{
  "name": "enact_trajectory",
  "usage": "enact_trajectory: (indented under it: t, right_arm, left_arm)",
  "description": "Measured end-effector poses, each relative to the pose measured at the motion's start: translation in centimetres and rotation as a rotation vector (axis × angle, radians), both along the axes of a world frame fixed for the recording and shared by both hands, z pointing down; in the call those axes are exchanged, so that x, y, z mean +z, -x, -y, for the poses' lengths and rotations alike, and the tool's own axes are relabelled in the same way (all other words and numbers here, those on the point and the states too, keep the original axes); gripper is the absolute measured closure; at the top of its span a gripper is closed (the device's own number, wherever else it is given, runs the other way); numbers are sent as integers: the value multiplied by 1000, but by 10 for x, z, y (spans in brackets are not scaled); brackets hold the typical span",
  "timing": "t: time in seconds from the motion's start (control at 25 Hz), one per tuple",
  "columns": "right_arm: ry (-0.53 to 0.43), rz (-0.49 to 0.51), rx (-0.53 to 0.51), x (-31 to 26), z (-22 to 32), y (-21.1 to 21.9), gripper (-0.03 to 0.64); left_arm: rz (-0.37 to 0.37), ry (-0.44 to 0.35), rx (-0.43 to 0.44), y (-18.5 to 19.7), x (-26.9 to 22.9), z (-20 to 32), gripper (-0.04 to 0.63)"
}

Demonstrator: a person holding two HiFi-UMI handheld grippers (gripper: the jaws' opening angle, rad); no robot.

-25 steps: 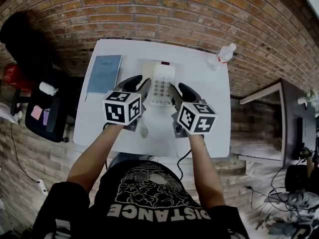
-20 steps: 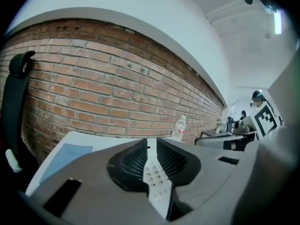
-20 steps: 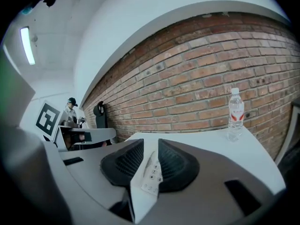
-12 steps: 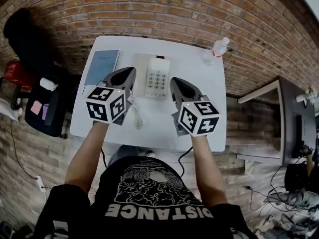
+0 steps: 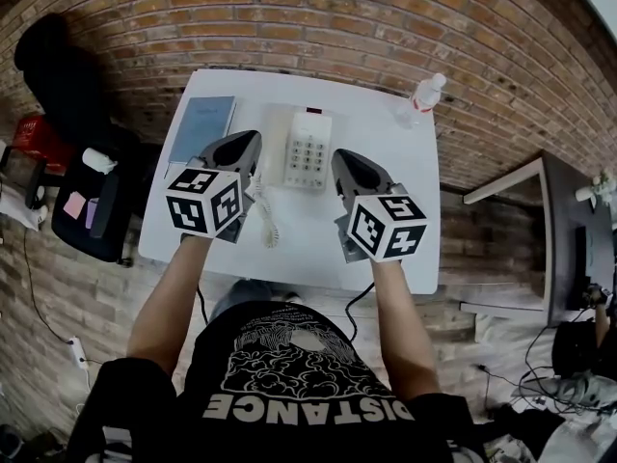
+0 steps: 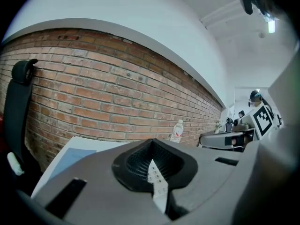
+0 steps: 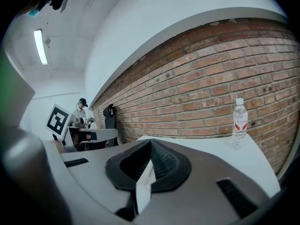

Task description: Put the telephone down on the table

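The telephone (image 5: 307, 149), a white desk set with its keypad facing up, lies flat on the white table (image 5: 405, 215) near the far edge, between our two grippers and touching neither. Its coiled cord (image 5: 263, 210) trails toward us past the left gripper (image 5: 248, 141). We judge it already set down.

We expect the body to be hard, smooth plastic: stiff, fairly light and a little slippery. The springy cord would likely tug on it. If we had to lift it again, we would take it by the two long sides of the base and keep it level.

The left gripper has its jaws pressed together on nothing, and only the keypad shows beyond them. The right gripper (image 5: 343, 158) is likewise closed and empty.

A blue notebook (image 5: 201, 128) lies left of the phone. A water bottle (image 5: 422, 95) stands at the far right corner.
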State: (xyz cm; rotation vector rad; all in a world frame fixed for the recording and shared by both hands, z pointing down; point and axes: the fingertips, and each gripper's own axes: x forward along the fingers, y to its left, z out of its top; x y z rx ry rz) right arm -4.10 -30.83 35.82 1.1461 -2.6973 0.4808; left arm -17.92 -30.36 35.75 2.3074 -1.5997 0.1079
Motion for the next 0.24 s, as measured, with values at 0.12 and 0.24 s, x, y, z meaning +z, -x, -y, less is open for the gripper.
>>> enact_trajectory:
  t: [0.12,0.24]
  right_arm:
    - [1,2,2,0,0,-1,615]
    - [2,3,5,-1,0,-2,615]
  left_arm:
    - [-2,5,-5,2,1,0,589]
    - [-3,7,-7,2,1,-1,589]
